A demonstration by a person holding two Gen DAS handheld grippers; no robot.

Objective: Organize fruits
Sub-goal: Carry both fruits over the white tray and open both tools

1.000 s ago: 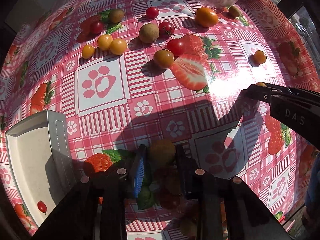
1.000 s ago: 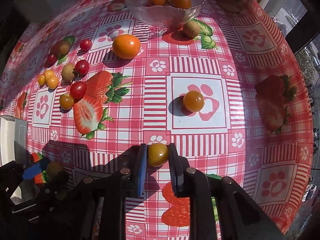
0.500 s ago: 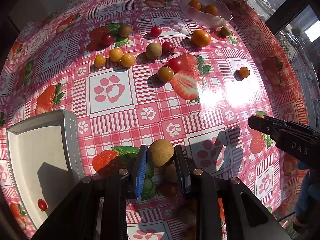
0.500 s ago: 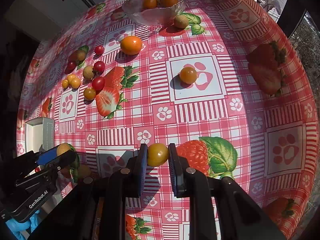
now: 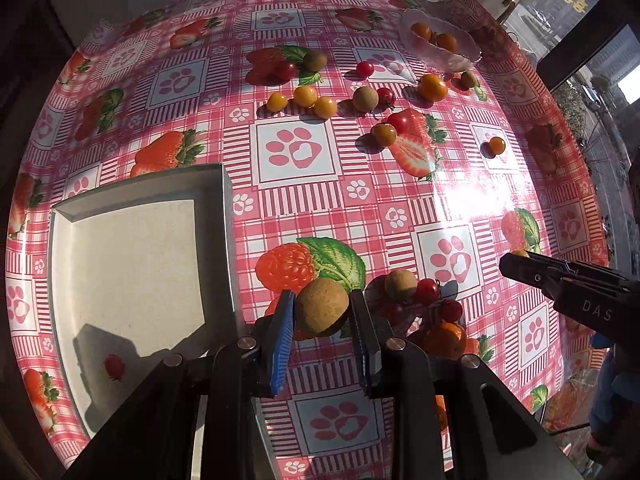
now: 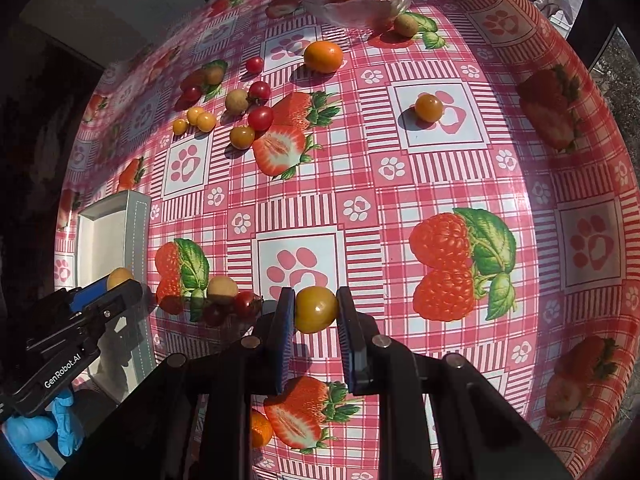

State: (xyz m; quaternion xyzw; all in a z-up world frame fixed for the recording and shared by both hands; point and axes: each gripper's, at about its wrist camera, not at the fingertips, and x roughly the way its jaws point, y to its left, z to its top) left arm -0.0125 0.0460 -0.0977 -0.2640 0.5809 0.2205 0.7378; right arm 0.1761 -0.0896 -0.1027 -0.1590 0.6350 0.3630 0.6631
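My left gripper [image 5: 322, 314] is shut on a brown round fruit [image 5: 322, 307] and holds it above the table, just right of the white tray [image 5: 224, 240]. One red cherry tomato [image 5: 114, 367] lies in the tray. My right gripper [image 6: 314, 312] is shut on a yellow-orange tomato [image 6: 315, 309], held above the cloth. The left gripper [image 6: 116, 286] also shows at the lower left of the right wrist view, beside the tray [image 6: 136, 224]. A glass bowl [image 6: 320, 0] with orange fruits stands at the far end.
Several loose tomatoes and brown fruits lie scattered on the far half, among them a large orange one [image 6: 323, 56] and a lone one [image 6: 429, 108]. A brown fruit [image 5: 400, 285] and red tomatoes [image 5: 427, 291] lie close below my left gripper.
Both grippers have risen and pulled back with their fruits held. The left gripper now sits closer to the white tray, which fills more of its view.
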